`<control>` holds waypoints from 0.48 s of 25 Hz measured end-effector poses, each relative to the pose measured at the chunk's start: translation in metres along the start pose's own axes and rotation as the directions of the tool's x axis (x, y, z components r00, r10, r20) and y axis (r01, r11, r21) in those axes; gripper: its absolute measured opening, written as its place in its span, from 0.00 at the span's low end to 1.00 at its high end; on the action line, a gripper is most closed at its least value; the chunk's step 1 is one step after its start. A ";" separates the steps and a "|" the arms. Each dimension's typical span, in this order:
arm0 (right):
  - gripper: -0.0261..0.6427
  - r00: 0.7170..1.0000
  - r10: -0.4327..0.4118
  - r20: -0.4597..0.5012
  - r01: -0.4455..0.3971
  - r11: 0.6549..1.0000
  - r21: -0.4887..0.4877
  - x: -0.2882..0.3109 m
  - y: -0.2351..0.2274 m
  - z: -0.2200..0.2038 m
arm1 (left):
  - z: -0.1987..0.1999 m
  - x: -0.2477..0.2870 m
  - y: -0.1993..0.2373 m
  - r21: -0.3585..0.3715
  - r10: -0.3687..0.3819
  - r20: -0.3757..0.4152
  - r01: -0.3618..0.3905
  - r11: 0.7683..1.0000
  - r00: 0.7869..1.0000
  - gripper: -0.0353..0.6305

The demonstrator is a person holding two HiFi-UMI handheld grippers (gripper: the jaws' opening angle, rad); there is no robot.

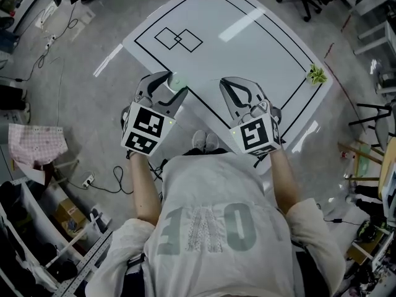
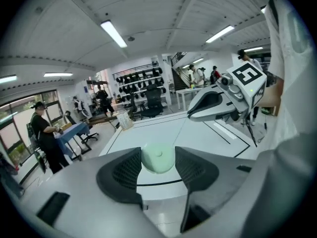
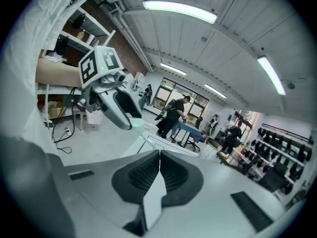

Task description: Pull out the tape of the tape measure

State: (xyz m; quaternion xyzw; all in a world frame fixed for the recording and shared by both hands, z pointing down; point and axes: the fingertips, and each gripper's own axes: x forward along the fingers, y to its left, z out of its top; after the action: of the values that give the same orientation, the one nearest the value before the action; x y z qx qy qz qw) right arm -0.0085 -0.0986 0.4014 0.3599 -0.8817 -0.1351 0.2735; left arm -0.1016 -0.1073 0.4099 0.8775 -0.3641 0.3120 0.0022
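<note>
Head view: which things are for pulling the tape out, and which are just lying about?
For the job: round pale-green tape measure in the left gripper; thin white tape pinched by the right gripper.
Just lying about: small green leafy thing on the white table; pink checked cloth off to the left.

A lab: marked white table (image 1: 247, 48), shelving racks (image 2: 138, 81), office chairs (image 2: 152, 103).

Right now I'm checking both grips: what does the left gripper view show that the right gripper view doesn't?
Only the left gripper view: the left gripper, jaws pressing the sides of the pale green tape measure. Only the right gripper view: the right gripper, jaws shut on a white strip. Both: the tape measure, the white table.
</note>
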 end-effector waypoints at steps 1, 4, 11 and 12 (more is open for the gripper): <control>0.09 0.999 -0.038 -0.015 0.039 0.999 0.031 -0.001 -0.010 -0.005 | -0.003 0.000 0.009 -0.033 0.039 -0.004 -0.039 0.999 0.999 0.40; 0.09 0.988 -0.135 -0.078 0.146 0.978 0.150 -0.007 -0.040 -0.030 | -0.017 -0.003 0.031 -0.186 0.128 -0.029 -0.132 0.974 0.991 0.40; 0.09 0.921 -0.240 -0.307 0.339 0.883 0.324 -0.026 -0.087 -0.114 | -0.087 0.013 0.040 -0.657 0.070 -0.178 -0.171 0.735 0.982 0.40; 0.09 0.909 -0.247 -0.335 0.358 0.876 0.324 -0.030 -0.091 -0.125 | -0.095 0.016 0.037 -0.658 0.060 -0.201 -0.181 0.731 0.978 0.40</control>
State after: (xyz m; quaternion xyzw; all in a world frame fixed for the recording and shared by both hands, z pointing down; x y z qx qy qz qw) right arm 0.1329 -0.1464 0.4519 0.5559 -0.7747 0.0489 0.2974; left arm -0.1691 -0.1229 0.4871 0.7626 -0.5069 0.2309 0.3289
